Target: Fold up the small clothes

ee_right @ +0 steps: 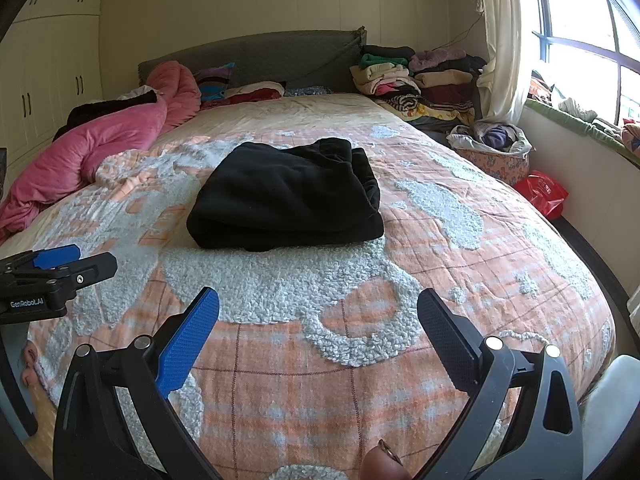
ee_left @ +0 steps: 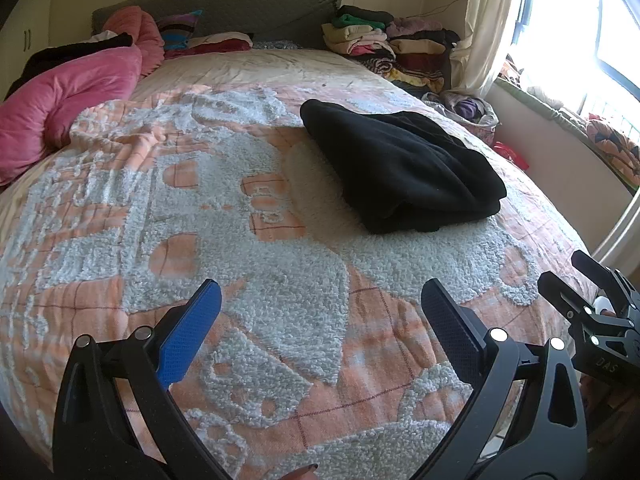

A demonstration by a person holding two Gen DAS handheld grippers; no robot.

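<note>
A black garment (ee_left: 400, 168) (ee_right: 288, 196) lies folded into a thick bundle on the orange and grey bedspread (ee_left: 200, 220) (ee_right: 400, 280), around the middle of the bed. My left gripper (ee_left: 320, 300) hovers open over the bedspread, short of the garment and to its left, with nothing between its fingers. My right gripper (ee_right: 318, 308) is also open and empty, directly in front of the garment's near fold. Each gripper shows at the edge of the other's view: the right gripper (ee_left: 592, 304) and the left gripper (ee_right: 60, 264).
A pink quilt (ee_left: 60, 96) (ee_right: 100, 140) is bunched along the bed's left side. Stacks of folded clothes (ee_left: 384, 40) (ee_right: 416, 76) sit at the head on the right. A laundry basket (ee_right: 496, 148) and a red bag (ee_right: 544, 194) stand on the floor by the window wall.
</note>
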